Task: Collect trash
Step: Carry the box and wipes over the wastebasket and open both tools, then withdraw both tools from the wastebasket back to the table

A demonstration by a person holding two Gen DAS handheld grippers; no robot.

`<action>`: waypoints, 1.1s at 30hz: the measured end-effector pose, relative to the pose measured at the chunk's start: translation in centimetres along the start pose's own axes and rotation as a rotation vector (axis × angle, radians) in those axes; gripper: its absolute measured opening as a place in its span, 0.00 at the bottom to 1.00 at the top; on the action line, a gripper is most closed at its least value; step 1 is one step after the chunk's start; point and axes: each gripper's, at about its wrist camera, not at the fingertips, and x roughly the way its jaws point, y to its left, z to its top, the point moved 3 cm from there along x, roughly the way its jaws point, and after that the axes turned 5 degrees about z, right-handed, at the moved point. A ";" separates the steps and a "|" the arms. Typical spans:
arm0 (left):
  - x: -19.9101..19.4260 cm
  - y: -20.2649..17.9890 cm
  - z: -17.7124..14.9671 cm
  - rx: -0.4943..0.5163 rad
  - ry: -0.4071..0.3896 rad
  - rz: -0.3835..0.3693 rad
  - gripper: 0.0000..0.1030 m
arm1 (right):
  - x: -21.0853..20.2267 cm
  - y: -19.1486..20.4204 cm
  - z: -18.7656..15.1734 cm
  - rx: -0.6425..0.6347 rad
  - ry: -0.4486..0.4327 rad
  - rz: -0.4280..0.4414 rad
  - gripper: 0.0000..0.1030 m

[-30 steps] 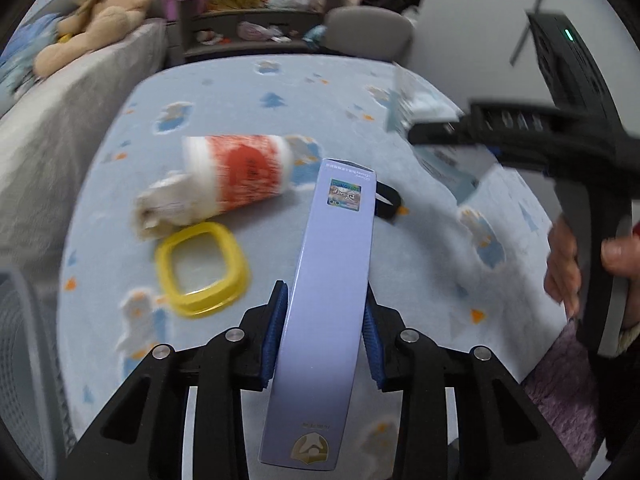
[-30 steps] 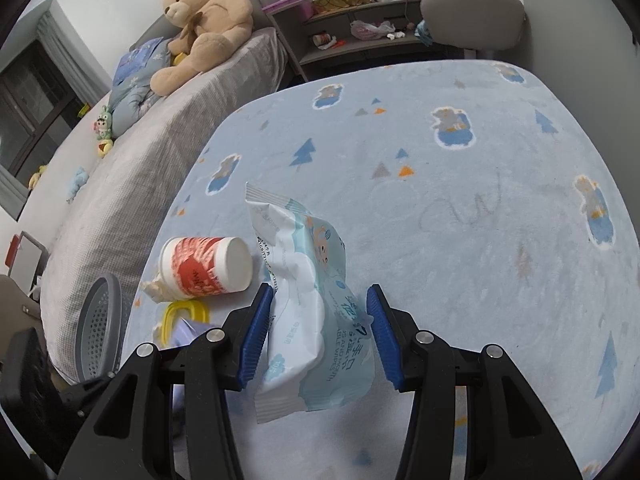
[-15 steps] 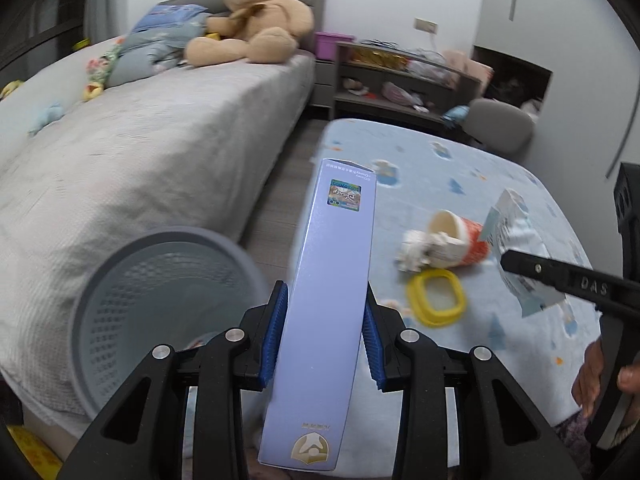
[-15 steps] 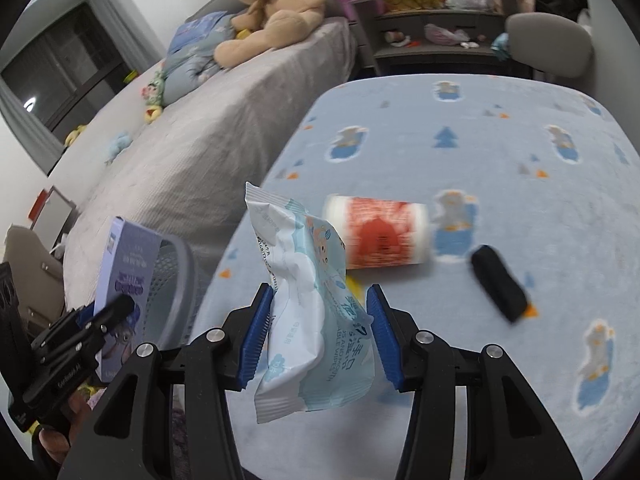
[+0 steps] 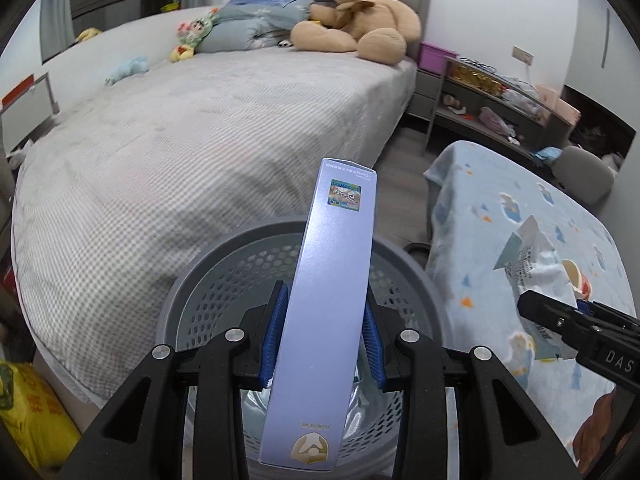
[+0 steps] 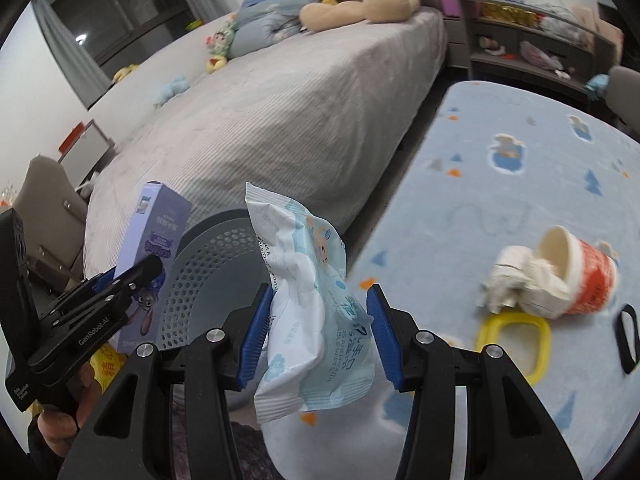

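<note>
My left gripper is shut on a tall lilac box and holds it over the grey perforated trash basket. The box and left gripper also show in the right wrist view, beside the basket. My right gripper is shut on a crumpled blue-and-white wipes pack, near the table's left edge next to the basket. The pack shows at the right of the left wrist view. A red paper cup stuffed with tissue lies on its side on the table.
A yellow ring lid and a black band lie on the blue patterned tablecloth. A grey bed with a teddy bear stands behind the basket. A yellow bag sits on the floor at left.
Both grippers have swung left, from over the table to the basket beside the bed. The lilac box now hangs above the basket's opening. Both grips are unchanged.
</note>
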 end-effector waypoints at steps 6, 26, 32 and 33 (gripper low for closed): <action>1.8 0.7 -0.6 -0.027 0.039 0.021 0.34 | 3.6 2.6 0.3 -0.046 0.057 0.027 0.46; 2.2 2.1 -1.5 -0.075 0.059 0.031 0.49 | 6.6 5.9 0.6 -0.130 0.093 0.034 0.55; 1.9 2.5 -1.6 -0.080 0.055 0.040 0.53 | 6.3 5.8 0.6 -0.126 0.078 0.028 0.64; 1.8 2.6 -1.6 -0.082 0.054 0.040 0.54 | 6.3 5.8 0.5 -0.126 0.078 0.027 0.64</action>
